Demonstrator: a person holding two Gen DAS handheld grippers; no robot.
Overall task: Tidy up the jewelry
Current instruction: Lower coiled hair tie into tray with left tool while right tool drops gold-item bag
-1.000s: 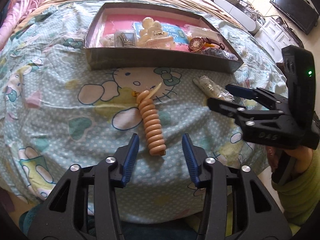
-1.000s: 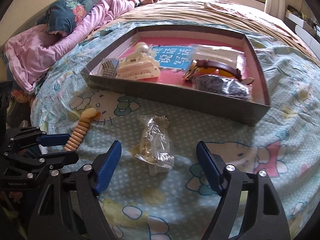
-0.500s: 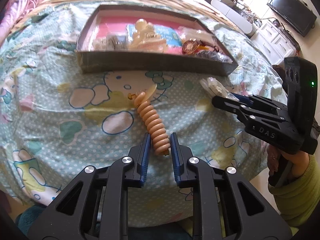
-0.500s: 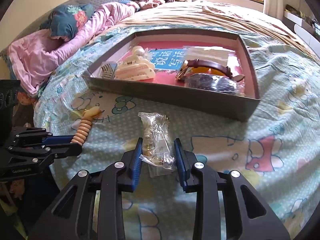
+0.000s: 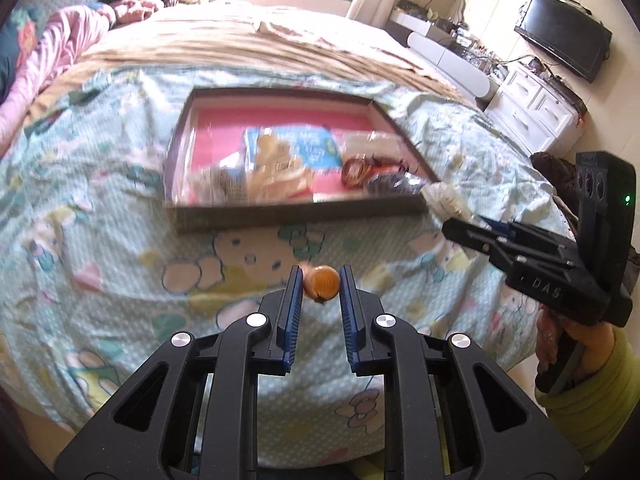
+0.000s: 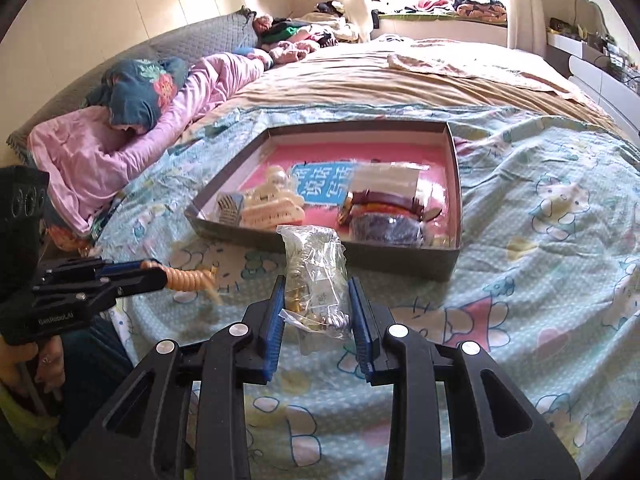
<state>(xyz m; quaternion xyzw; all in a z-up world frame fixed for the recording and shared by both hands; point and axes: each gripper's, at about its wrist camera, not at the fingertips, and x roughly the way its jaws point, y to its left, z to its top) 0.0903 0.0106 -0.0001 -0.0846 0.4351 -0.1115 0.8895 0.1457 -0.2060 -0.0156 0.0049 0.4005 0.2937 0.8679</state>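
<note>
Bed [image 6: 540, 208] with cartoon-print sheet, wide bare sheet along near edge and right side. Shallow box [image 6: 400, 258] sits mid-bed, already holding hair clips, watch, small bags; far half of its pink floor free. Right gripper [image 6: 316, 312] clamped on clear bag of jewelry [image 6: 316, 276], held just before box's near wall. Left gripper [image 5: 320, 284] clamped on orange spiral hair tie [image 5: 322, 282], above bare sheet before box's near wall.
</note>
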